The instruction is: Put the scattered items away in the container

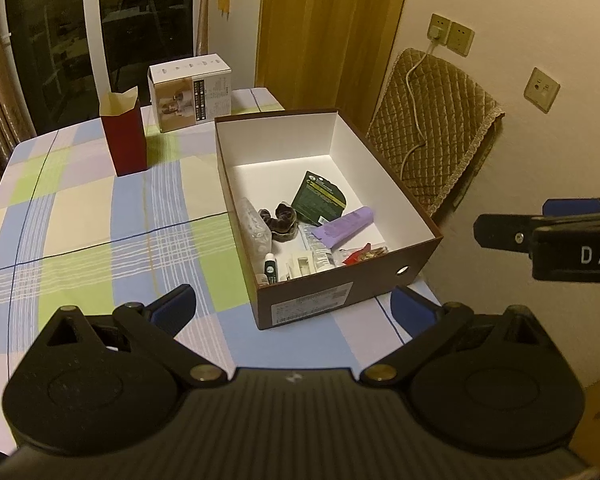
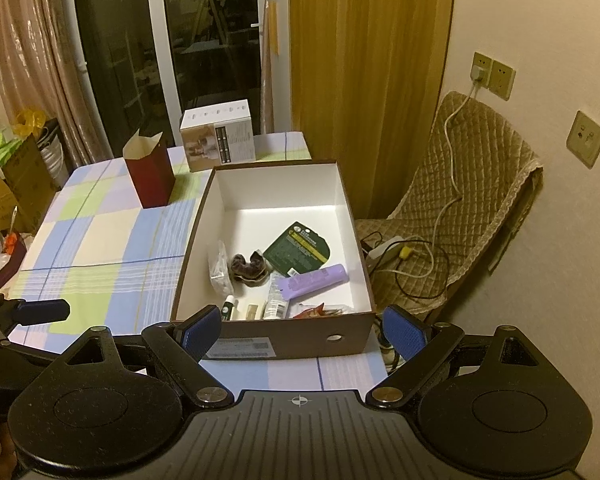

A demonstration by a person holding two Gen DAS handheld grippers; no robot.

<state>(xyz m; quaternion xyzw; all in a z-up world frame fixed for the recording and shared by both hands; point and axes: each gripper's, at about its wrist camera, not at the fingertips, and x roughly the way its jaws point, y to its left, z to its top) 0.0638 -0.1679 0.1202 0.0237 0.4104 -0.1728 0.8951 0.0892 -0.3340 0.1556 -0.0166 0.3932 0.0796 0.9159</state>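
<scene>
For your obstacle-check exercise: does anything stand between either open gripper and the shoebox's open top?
Nothing visible does. The left gripper and right gripper both hover open before the shoebox, which has no lid. The red carton stands off to the left.

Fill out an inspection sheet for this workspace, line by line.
Surface: checked tablecloth, no loose small items seen on it.
Job's things: open shoebox holds purple tube, green packet, dark hair tie, small bottles and wrappers.
Clutter: red paper bag and white carton, upright behind the box.
Grippers: left tongs and right tongs both open, empty.
Cables: white lead from wall plug over quilted chair; black cords on its seat.
Surroundings: curtains, dark glass door.
</scene>
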